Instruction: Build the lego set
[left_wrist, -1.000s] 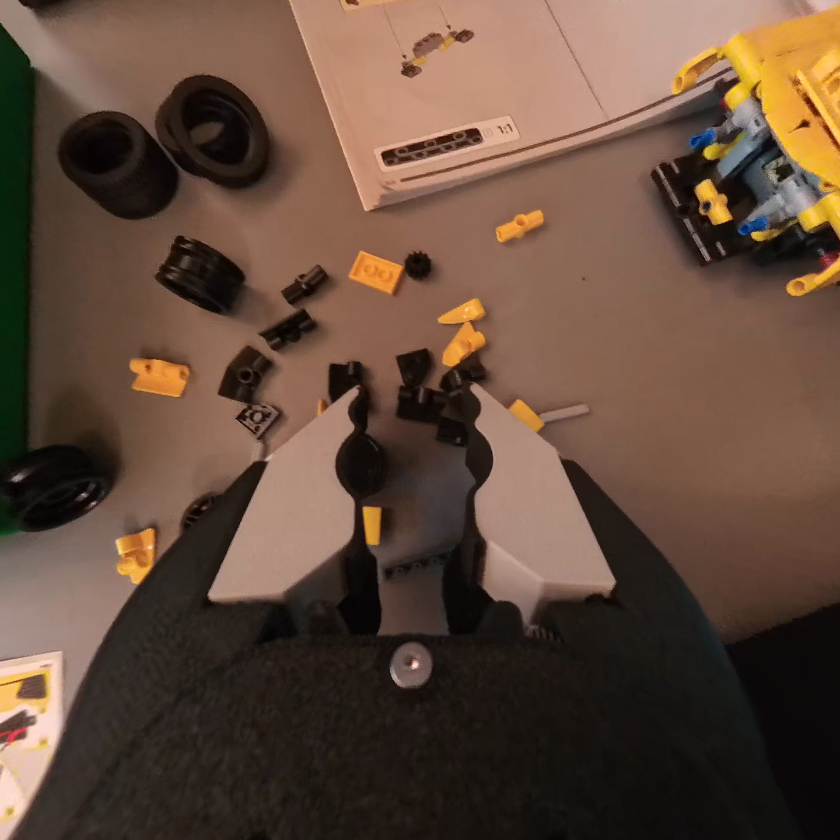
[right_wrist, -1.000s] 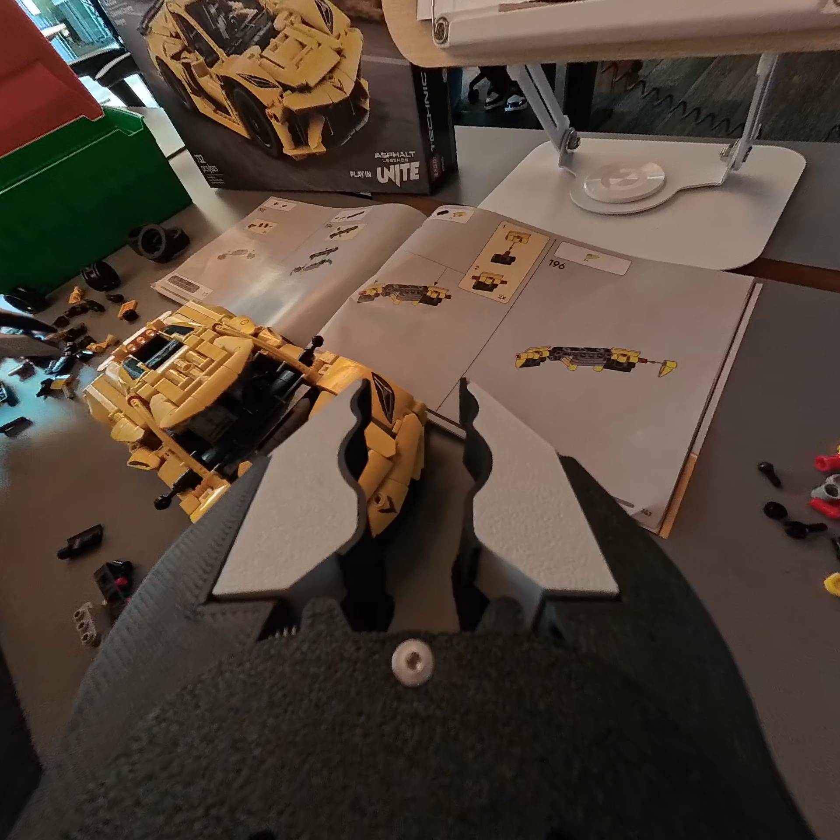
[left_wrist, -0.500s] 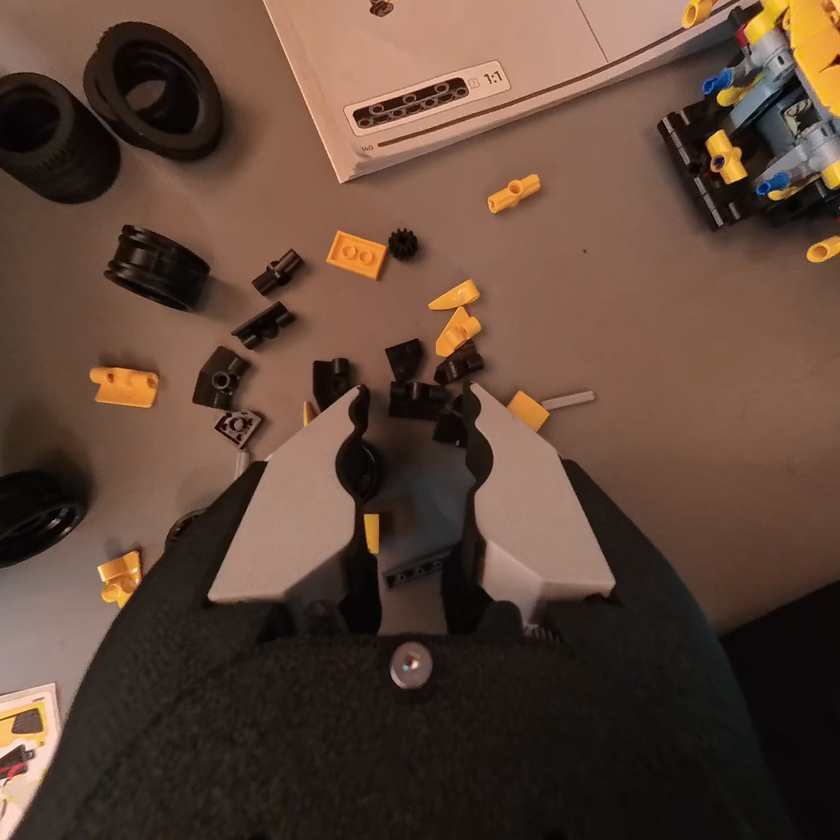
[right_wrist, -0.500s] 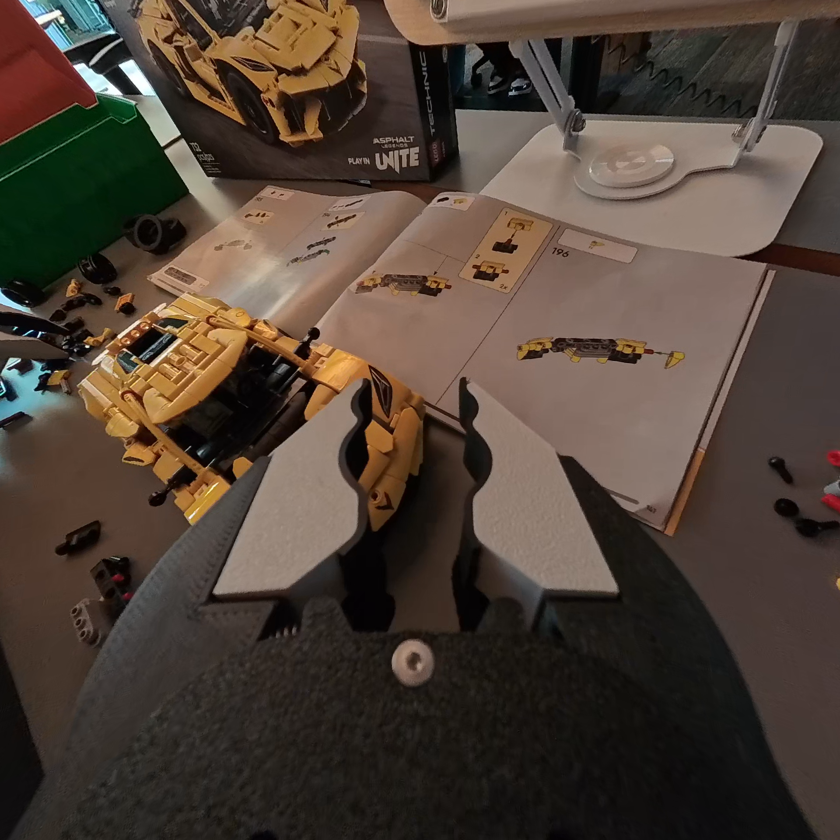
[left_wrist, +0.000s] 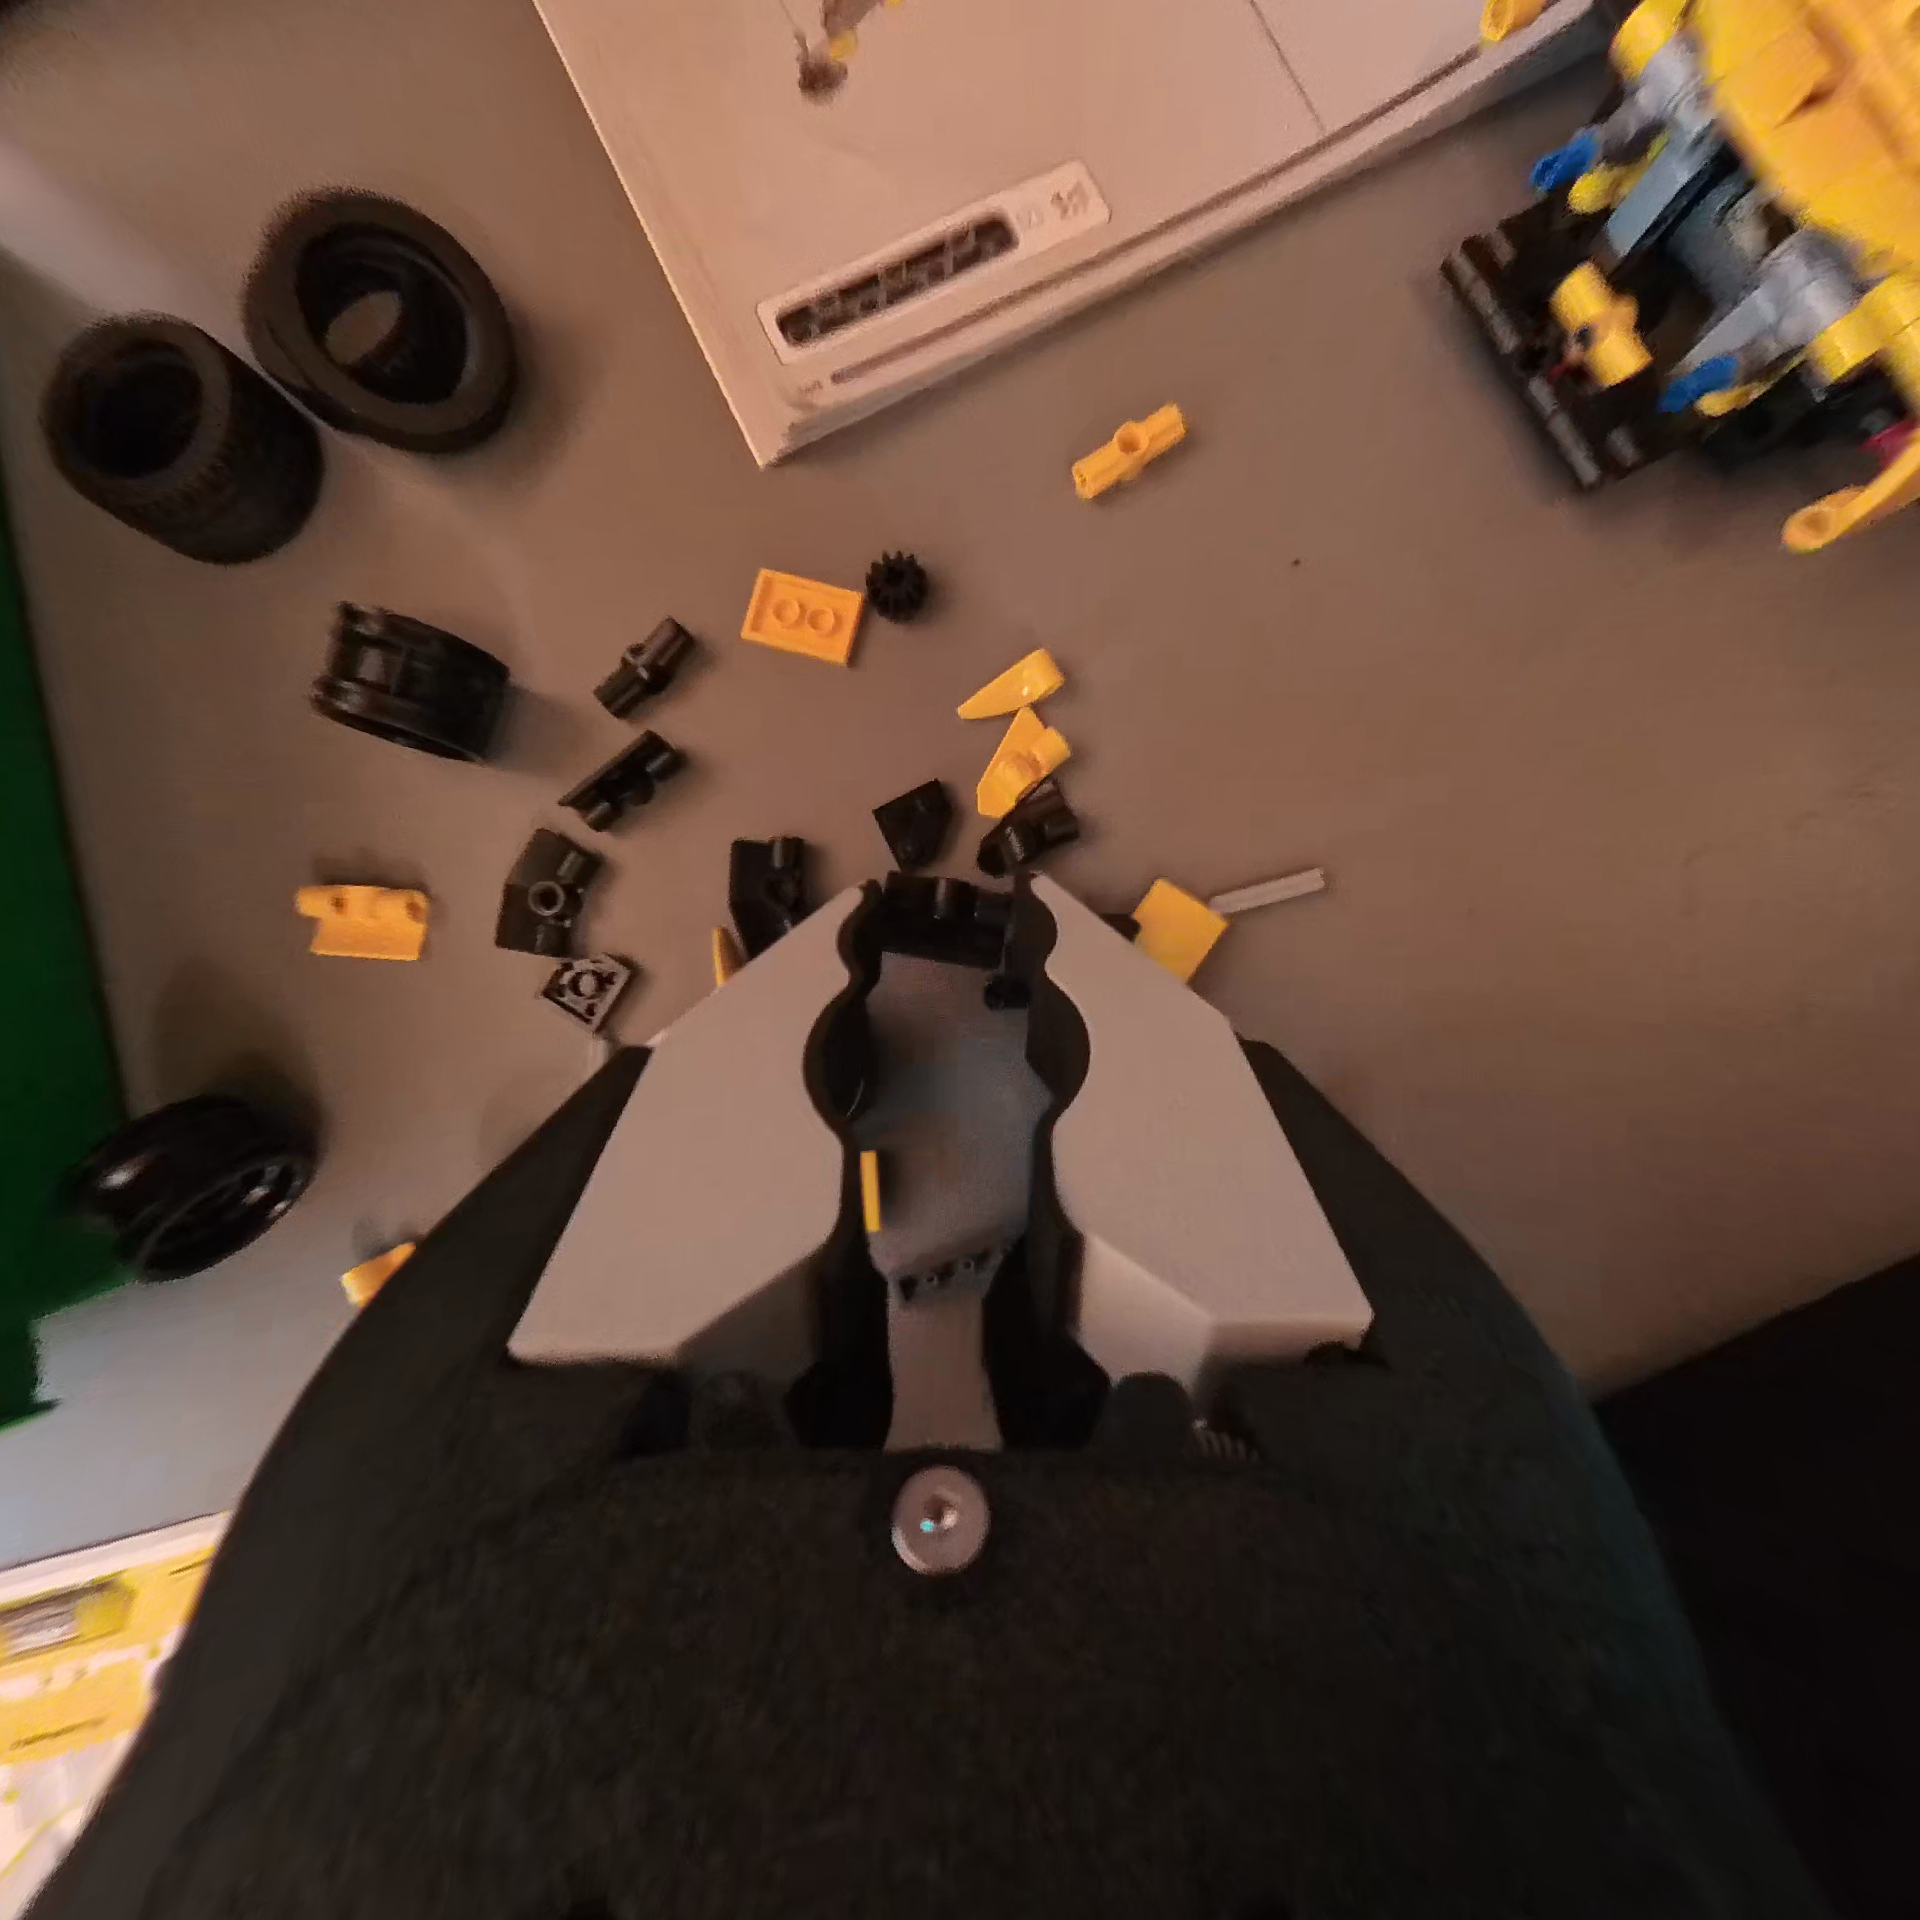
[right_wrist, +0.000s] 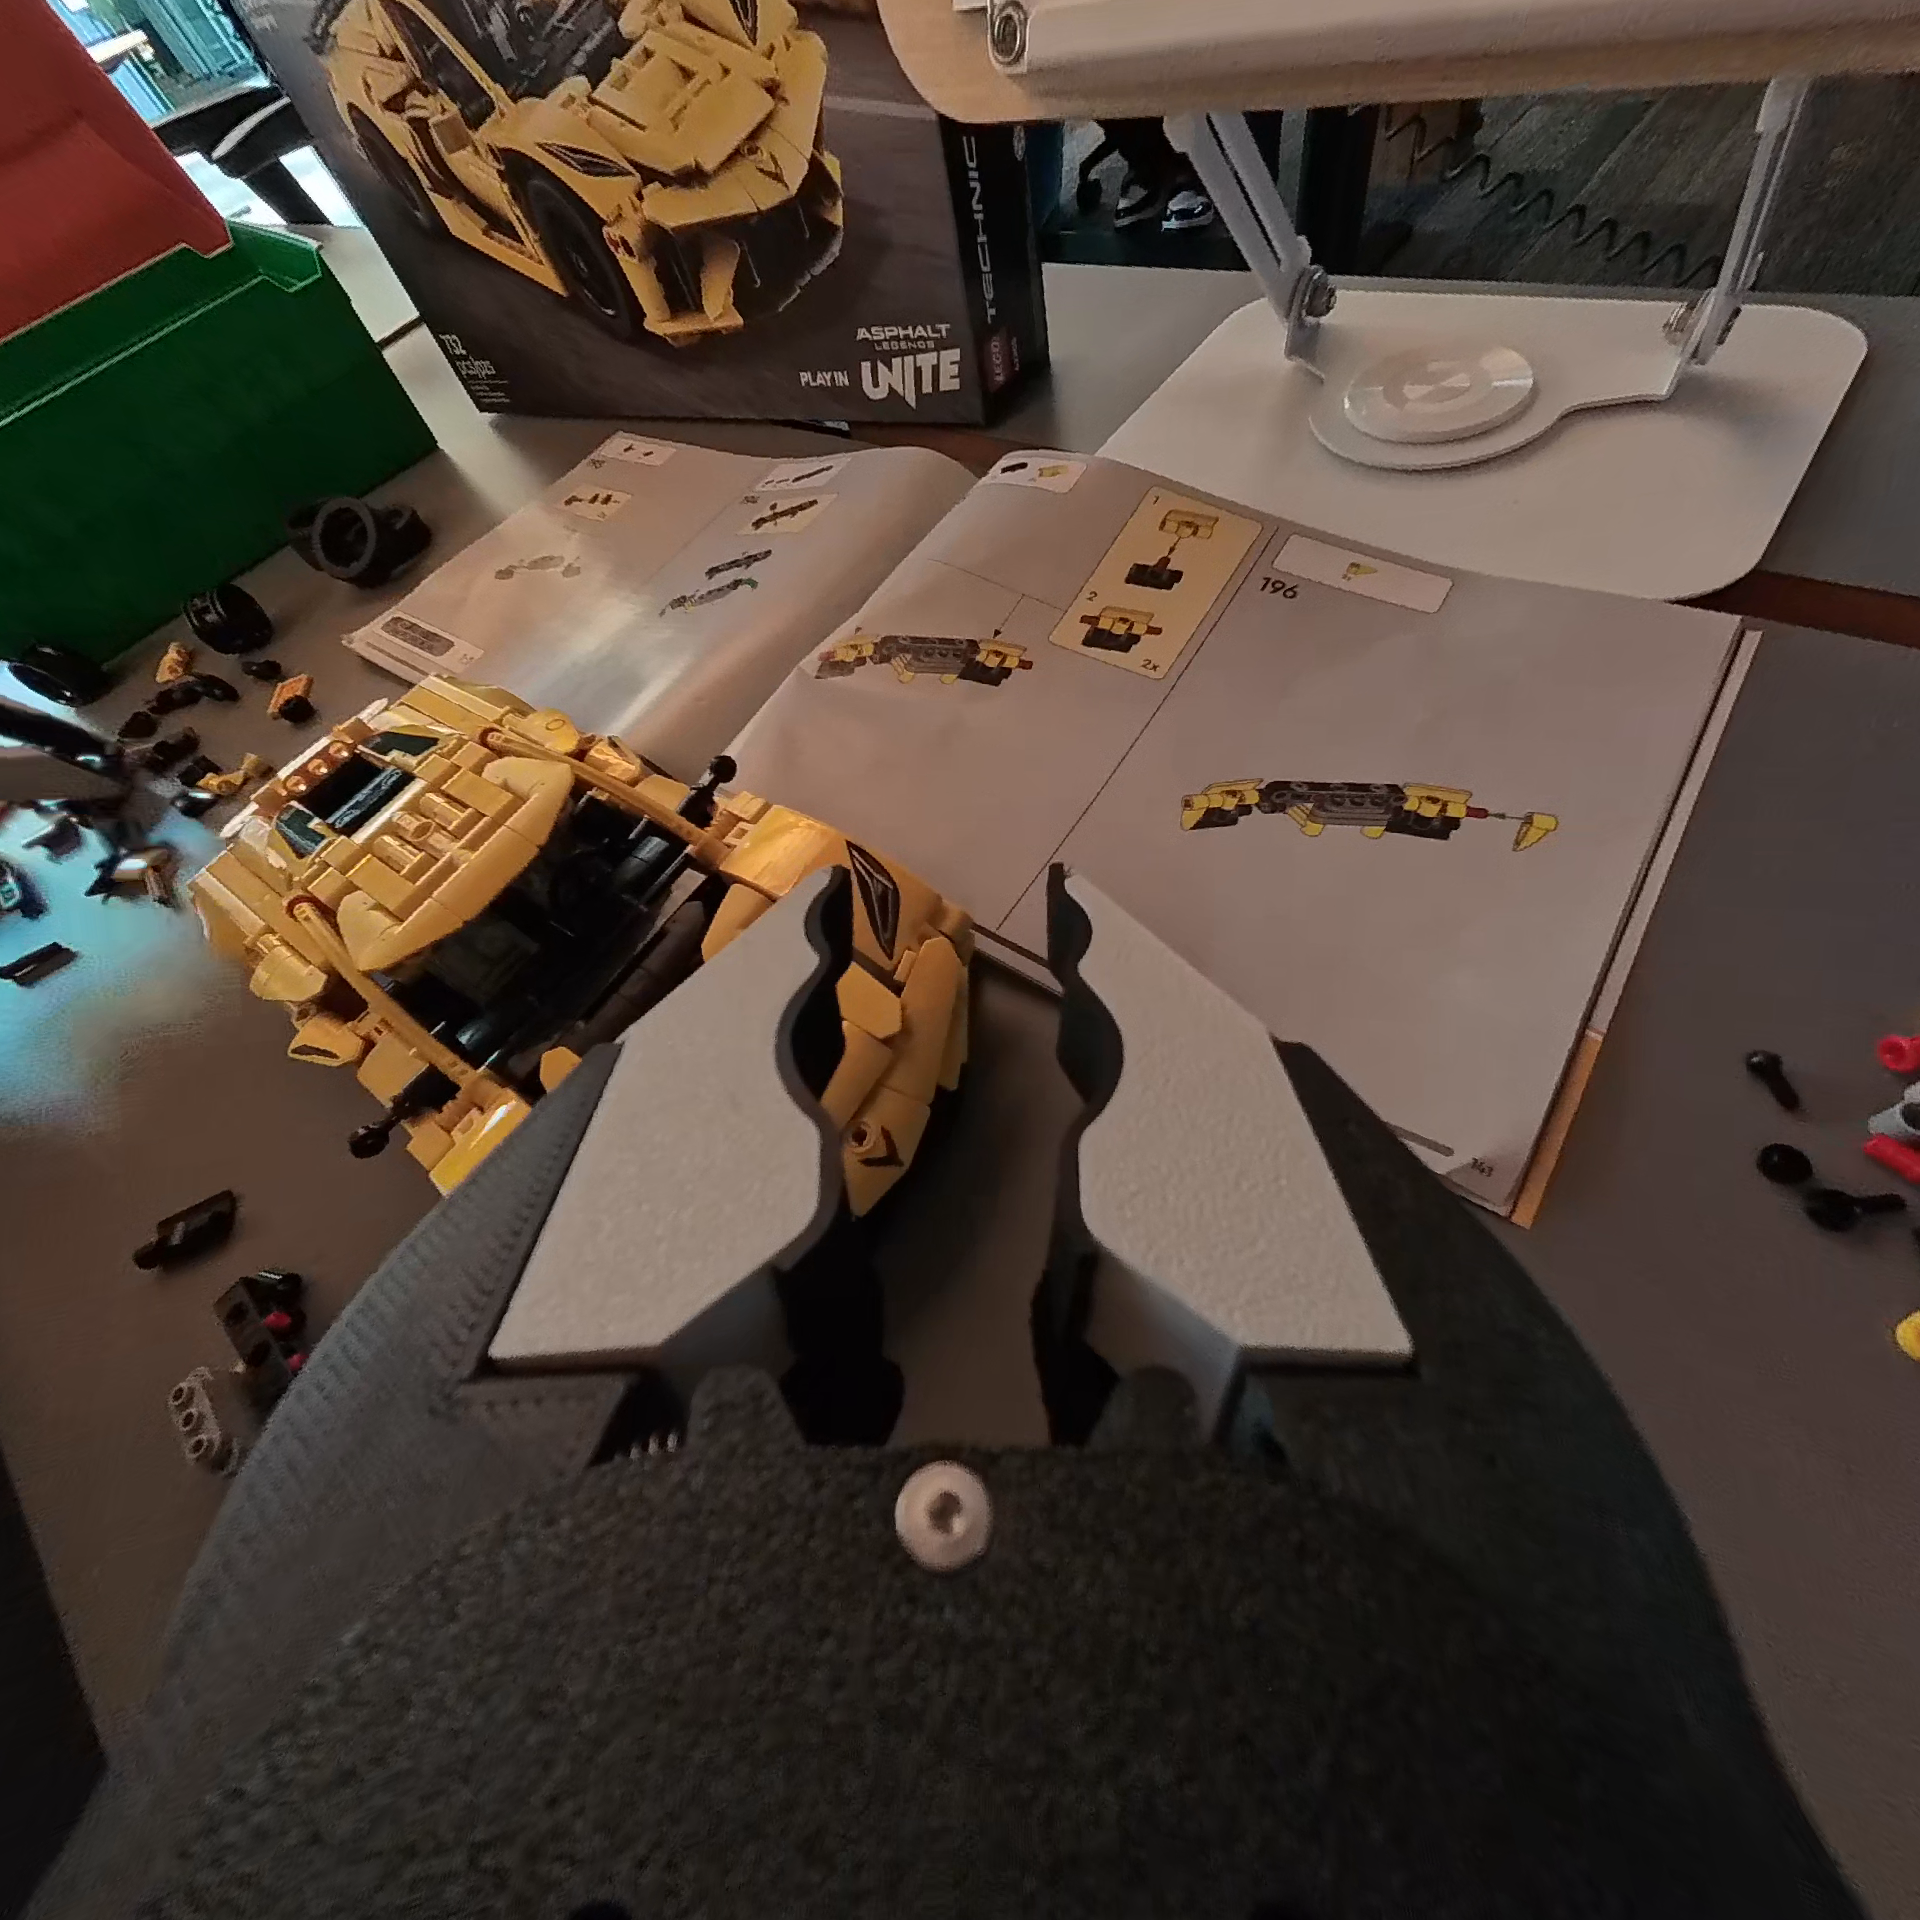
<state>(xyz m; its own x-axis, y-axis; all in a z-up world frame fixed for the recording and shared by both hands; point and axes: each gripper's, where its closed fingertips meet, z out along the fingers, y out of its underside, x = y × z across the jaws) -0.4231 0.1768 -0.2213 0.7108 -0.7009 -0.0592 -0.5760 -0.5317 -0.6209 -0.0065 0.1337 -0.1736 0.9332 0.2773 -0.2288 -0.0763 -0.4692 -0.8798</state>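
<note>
My left claw (left_wrist: 945, 904) is down in the scatter of loose pieces on the grey table (left_wrist: 1455, 831), tips closing around a small black brick (left_wrist: 940, 914); whether it is truly pinched I cannot tell, since the view is blurred. Yellow wedges (left_wrist: 1013, 727), a yellow plate (left_wrist: 802, 615) and a black gear (left_wrist: 896, 587) lie just beyond, tyres (left_wrist: 374, 322) toward the far left edge, likely sorted aside until wheels go on. My right claw (right_wrist: 940, 914) hangs released and empty over the nose of the yellow car model (right_wrist: 540, 904), which sits mid-table touching the open instruction booklet (right_wrist: 1299, 748). I judge it waits there to steady the car when the piece arrives.
</note>
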